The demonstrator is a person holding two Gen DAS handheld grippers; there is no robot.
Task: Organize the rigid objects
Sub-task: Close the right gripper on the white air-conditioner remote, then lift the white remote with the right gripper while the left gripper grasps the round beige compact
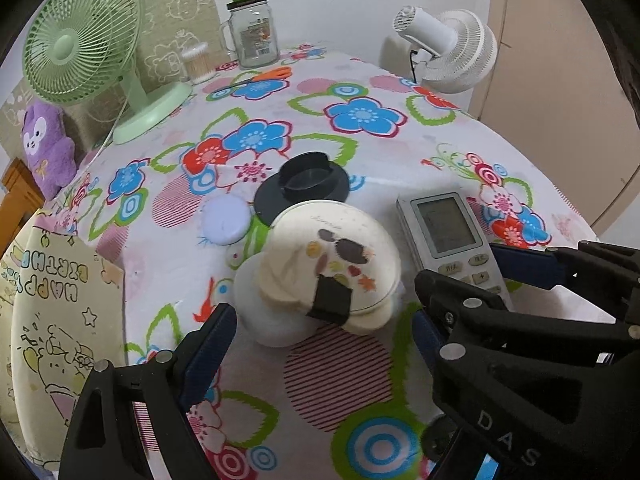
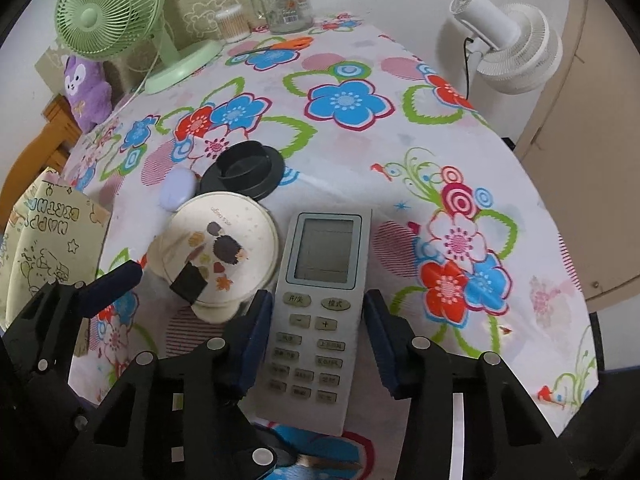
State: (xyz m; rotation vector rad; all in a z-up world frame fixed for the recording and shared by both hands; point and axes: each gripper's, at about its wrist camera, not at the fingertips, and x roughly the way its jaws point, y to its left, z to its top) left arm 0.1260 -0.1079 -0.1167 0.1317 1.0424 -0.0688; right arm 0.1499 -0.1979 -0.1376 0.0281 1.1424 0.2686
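Note:
A grey-white remote control (image 2: 320, 312) with a screen lies on the flowered tablecloth (image 2: 360, 152). My right gripper (image 2: 319, 322) straddles its button half, and both blue pads sit against its long sides. To its left, a cream round case (image 1: 332, 256) with a hedgehog picture and a black clip rests tilted on a white round base (image 1: 256, 312). My left gripper (image 1: 320, 332) is open on either side of that stack, its fingers (image 1: 212, 336) clear of it. A black lid (image 1: 308, 184) and a lavender round case (image 1: 224, 220) lie just behind.
At the back stand a green desk fan (image 1: 80, 40), a glass jar with a green top (image 1: 252, 36), a box of cotton swabs (image 1: 196, 62) and orange scissors (image 1: 268, 76). A white fan (image 1: 448, 52) is beyond the table's far right. A purple plush (image 1: 44, 144) and a printed bag (image 1: 52, 320) are at the left.

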